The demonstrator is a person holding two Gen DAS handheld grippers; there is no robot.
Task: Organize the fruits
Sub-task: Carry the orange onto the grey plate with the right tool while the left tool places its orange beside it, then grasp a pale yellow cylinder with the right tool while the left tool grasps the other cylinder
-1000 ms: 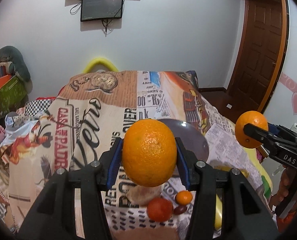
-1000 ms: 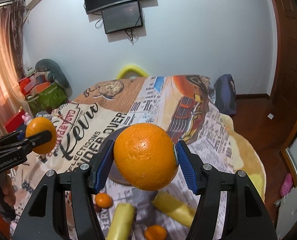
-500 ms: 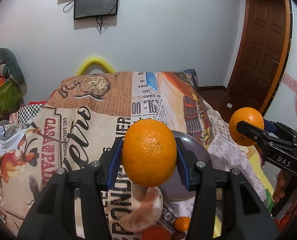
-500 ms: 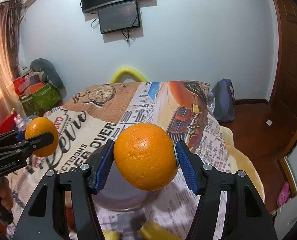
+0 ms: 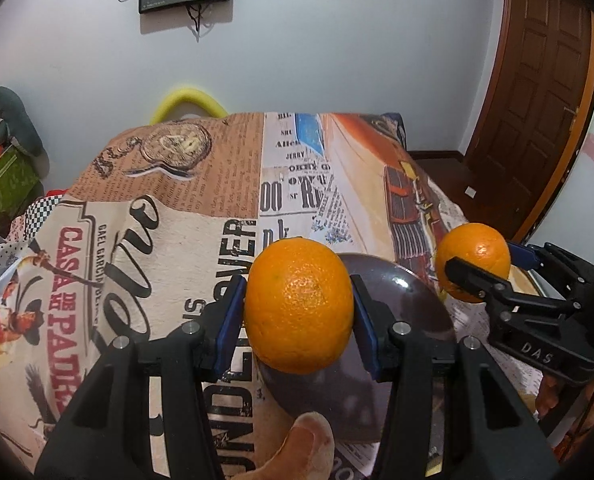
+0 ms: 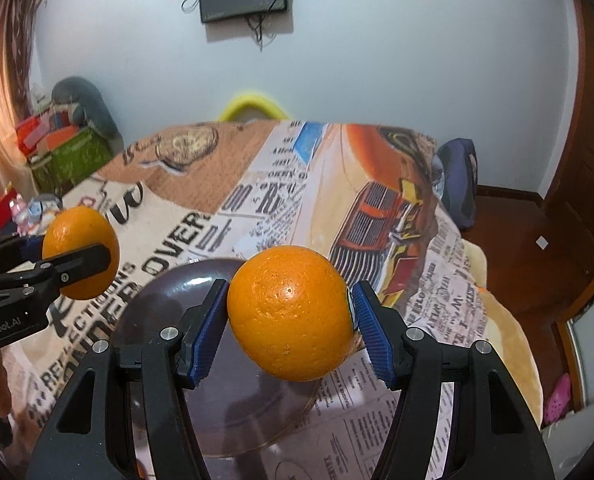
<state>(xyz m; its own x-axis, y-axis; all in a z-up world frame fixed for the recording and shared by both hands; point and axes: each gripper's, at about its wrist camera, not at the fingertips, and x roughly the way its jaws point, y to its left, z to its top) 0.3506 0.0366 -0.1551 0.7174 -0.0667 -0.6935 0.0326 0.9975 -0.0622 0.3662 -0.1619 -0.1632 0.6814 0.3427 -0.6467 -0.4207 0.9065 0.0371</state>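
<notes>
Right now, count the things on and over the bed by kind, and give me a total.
Oranges: 2, one in the left hand-held gripper, one in the right hand-held gripper
Dark plates: 1
Tan peeled fruit pieces: 1
Total: 4

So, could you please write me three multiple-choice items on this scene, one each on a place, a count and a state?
1. Where is the dark plate?
A. on the printed cloth, below the grippers
B. on the floor by the door
C. on the wall

2. How many oranges are held?
A. none
B. one
C. two

3. How does the left gripper stand?
A. open and empty
B. shut on an orange
C. shut on a banana

Answers:
1 A: the plate lies on the cloth under both grippers.
2 C: the left orange sits between the left pads, and the right orange is in the right gripper.
3 B: both blue pads press the orange's sides.
</notes>
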